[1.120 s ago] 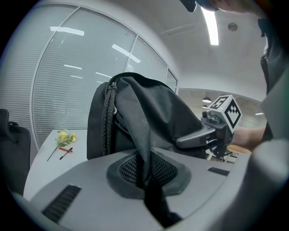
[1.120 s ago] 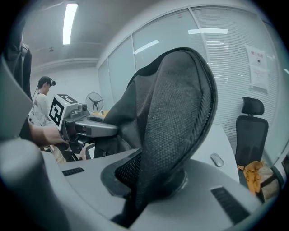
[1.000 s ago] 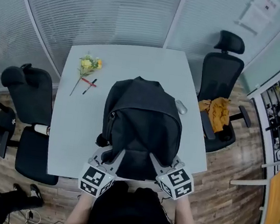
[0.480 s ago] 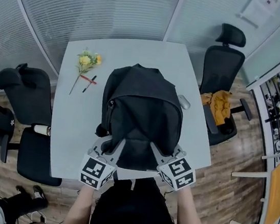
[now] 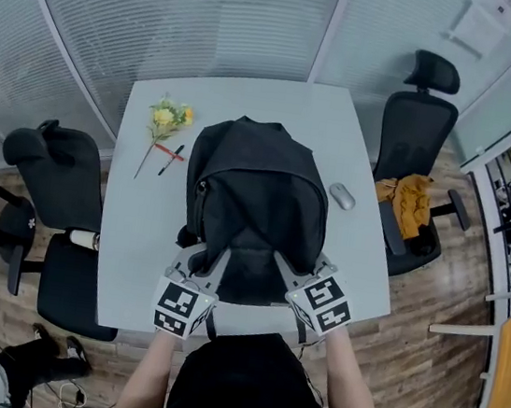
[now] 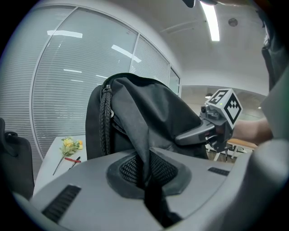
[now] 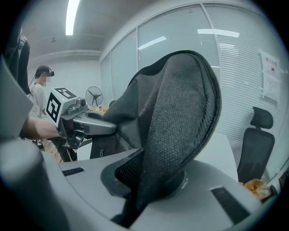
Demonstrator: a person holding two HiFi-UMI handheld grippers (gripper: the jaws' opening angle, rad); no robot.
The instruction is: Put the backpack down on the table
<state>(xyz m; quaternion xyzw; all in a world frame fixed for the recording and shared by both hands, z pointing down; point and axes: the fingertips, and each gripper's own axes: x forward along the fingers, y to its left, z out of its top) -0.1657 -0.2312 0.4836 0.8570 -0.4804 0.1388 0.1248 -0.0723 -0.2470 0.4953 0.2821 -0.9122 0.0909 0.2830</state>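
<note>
A black backpack [image 5: 256, 203] stands over the middle of the grey table [image 5: 140, 220], its bulk leaning away from me. My left gripper [image 5: 214, 260] is shut on the backpack's left shoulder strap [image 6: 144, 167], which runs up between its jaws. My right gripper [image 5: 284, 267] is shut on the padded mesh right strap [image 7: 176, 135]. Both grippers sit at the table's near edge, side by side under the bag's near end. In the left gripper view the right gripper [image 6: 189, 134] shows beside the bag [image 6: 149, 113]. Whether the bag's base rests on the table is hidden.
A yellow flower [image 5: 165, 120] and a red pen [image 5: 163, 150] lie at the table's far left. A computer mouse [image 5: 341, 196] lies right of the bag. Black office chairs stand at the left [image 5: 53, 198] and right [image 5: 416, 136]; orange cloth [image 5: 409, 197] lies on the right one.
Both grippers and the backpack have shifted forward over the table, away from me, a little. The grips on the straps are unchanged.
</note>
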